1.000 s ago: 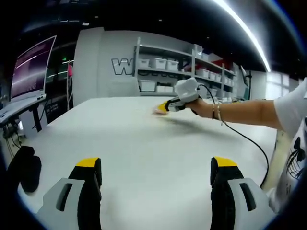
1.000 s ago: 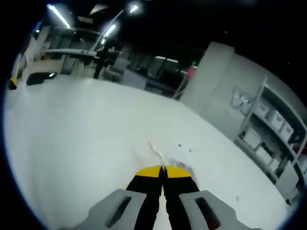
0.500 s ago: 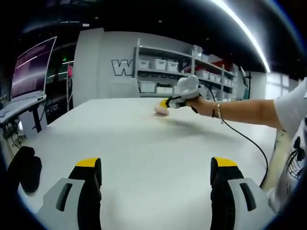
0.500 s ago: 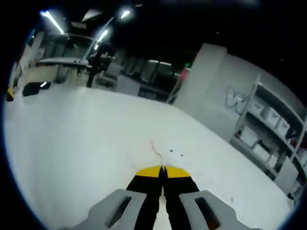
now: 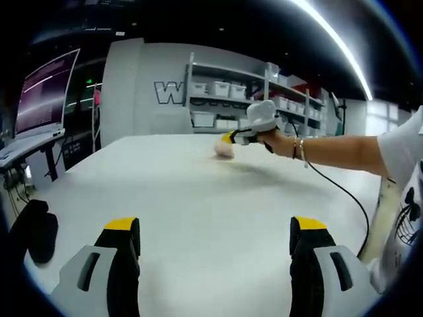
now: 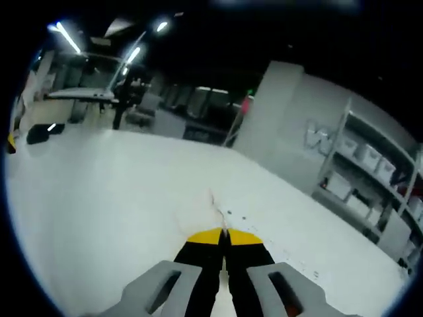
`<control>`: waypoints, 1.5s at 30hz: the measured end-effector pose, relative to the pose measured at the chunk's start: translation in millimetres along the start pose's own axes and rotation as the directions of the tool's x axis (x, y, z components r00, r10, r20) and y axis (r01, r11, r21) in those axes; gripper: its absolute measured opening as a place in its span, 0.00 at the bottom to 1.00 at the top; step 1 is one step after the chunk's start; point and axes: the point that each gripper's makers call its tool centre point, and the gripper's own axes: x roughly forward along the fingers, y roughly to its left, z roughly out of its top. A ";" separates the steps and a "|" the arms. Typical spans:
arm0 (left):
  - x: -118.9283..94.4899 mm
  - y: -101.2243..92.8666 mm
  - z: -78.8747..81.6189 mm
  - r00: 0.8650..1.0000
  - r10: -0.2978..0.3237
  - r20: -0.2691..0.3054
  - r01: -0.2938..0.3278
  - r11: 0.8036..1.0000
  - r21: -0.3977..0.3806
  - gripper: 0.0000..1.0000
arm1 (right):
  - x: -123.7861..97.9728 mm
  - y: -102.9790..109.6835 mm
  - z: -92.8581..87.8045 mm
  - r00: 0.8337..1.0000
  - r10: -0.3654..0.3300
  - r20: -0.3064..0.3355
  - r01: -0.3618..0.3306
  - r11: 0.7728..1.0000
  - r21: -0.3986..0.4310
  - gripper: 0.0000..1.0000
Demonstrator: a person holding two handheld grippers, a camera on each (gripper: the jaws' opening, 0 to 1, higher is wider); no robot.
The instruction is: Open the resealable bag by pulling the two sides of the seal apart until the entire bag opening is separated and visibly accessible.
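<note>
**What is hidden, cut off or unclear**

In the left gripper view the bag [image 5: 225, 149] is seen only as a small pale blur at the tip of the right gripper [image 5: 229, 139]; its seal cannot be made out. In the right gripper view the bag [image 6: 206, 212] is clear against the white table [image 6: 99, 198], so its edges are barely traced. The person's arm [image 5: 344, 153] is cut off at the picture's edge.
</note>
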 end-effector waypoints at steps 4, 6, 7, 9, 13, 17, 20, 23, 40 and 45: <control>-0.1 -1.0 -0.6 1.000 -0.002 -0.003 0.002 1.000 0.003 0.93 | -3.1 -2.3 3.0 1.000 -0.003 0.012 0.002 1.000 0.007 0.00; 0.0 -1.9 -0.9 1.000 -0.004 -0.005 0.004 1.000 0.004 0.93 | -4.5 -4.9 5.0 1.000 -0.007 0.018 0.006 1.000 0.011 0.00; 0.1 -2.3 -1.2 1.000 -0.005 -0.006 0.005 1.000 0.005 0.93 | -4.8 -6.2 5.6 1.000 -0.009 0.020 0.009 1.000 0.012 0.00; 0.3 -3.0 -1.0 1.000 -0.006 -0.006 0.006 1.000 0.005 0.93 | -5.8 -7.7 6.7 1.000 -0.012 0.023 0.012 1.000 0.017 0.00; 0.2 -4.3 0.0 1.000 -0.009 -0.003 0.009 1.000 0.005 0.93 | -9.9 -9.0 9.0 0.999 -0.017 0.031 0.016 0.999 0.030 0.00; -0.4 -4.8 -0.2 1.000 -0.009 -0.004 0.009 1.000 0.005 0.93 | -13.0 -11.6 13.0 0.999 -0.023 0.041 0.022 0.999 0.040 0.00; -1.2 -5.0 0.7 1.000 -0.008 -0.002 0.008 1.000 0.007 0.93 | -14.2 -13.0 14.8 0.999 -0.027 0.046 0.025 0.999 0.044 0.00; -2.0 -5.4 1.8 1.000 -0.008 0.001 0.008 1.000 0.008 0.93 | -17.2 -11.7 16.5 0.998 -0.027 0.053 0.025 0.998 0.053 0.00; -6.4 -6.0 4.1 1.000 -0.005 0.009 0.005 1.000 0.011 0.93 | -23.3 -6.4 27.8 0.996 -0.015 0.083 0.009 0.997 0.071 0.00; -7.4 -5.9 4.6 1.000 -0.005 0.009 0.005 1.000 0.013 0.93 | -27.9 -2.6 28.5 0.996 -0.011 0.091 0.004 0.997 0.078 0.00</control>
